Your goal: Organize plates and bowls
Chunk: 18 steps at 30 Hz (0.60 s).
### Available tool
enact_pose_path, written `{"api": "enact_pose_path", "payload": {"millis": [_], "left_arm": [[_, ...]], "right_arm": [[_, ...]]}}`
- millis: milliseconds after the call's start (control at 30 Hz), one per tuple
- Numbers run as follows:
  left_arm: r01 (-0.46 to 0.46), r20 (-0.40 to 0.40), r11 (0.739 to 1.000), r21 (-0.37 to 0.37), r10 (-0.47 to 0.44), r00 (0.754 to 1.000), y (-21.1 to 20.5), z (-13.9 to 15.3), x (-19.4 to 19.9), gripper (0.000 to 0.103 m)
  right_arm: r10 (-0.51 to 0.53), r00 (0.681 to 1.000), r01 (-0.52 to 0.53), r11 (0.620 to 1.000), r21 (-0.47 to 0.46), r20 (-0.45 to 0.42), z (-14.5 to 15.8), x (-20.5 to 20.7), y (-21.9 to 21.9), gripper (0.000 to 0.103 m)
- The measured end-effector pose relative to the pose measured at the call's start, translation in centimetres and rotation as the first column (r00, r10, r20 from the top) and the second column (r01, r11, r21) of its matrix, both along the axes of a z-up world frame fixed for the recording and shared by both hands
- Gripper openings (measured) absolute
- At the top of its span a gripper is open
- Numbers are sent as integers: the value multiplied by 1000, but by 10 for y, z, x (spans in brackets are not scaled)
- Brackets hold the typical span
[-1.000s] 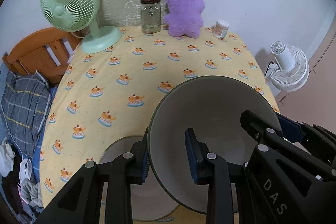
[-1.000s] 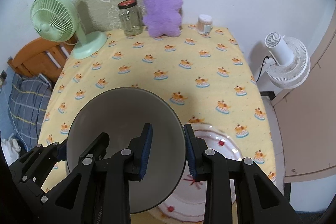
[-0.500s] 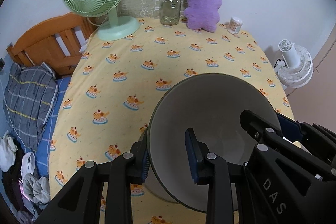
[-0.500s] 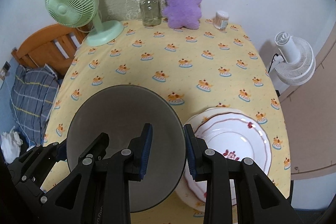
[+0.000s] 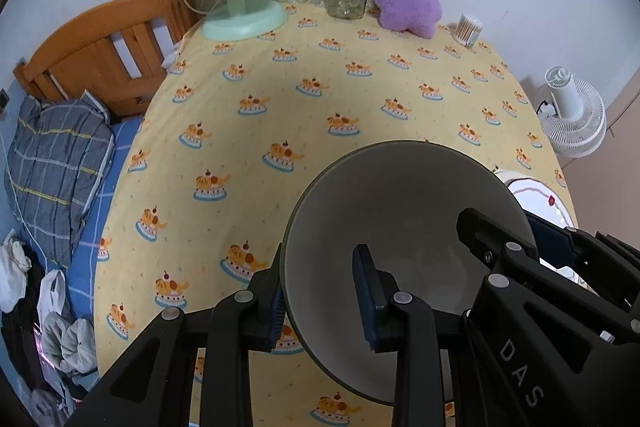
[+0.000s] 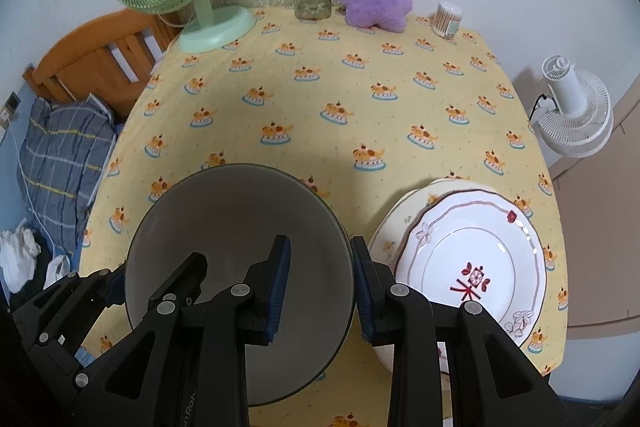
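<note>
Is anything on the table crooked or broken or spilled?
Nothing is broken or spilled. One small oddity: the white flowered plate sits off-centre on the cream plate beneath it, so the stack is uneven. The grey bowl is gripped at opposite rims by both the left gripper and right gripper.

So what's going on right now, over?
Left gripper and right gripper both clamp the grey bowl rim, bowl lifted. Stacked plates sit beside it on the right. Nothing in the way.
</note>
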<state>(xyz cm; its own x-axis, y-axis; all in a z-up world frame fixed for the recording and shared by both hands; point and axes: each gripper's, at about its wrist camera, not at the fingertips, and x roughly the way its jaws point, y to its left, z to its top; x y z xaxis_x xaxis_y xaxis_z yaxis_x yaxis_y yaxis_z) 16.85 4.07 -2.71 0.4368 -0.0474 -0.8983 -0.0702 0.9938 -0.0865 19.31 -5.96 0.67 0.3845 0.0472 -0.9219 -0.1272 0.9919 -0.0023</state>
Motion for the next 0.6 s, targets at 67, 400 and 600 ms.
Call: {"api": "enact_pose_path", "payload": {"millis": [67,400,600], "left_arm": [[2,-14,1000,-6,-2,1000,1,-5,0,28],[20,-26,1000,-22,-20,999,-4,-16,2,28],[17,-27,1000,-16,-18,999,-3,-20,3,28]], "right_arm": [[-2,1000,2,1000,-4,-9,-3,0,1,34],[-13,999,12,1000,-27,-34,-16,2,-5,34],[-3,1000,3,1000,-25,-24,-20,4,-3,34]]}}
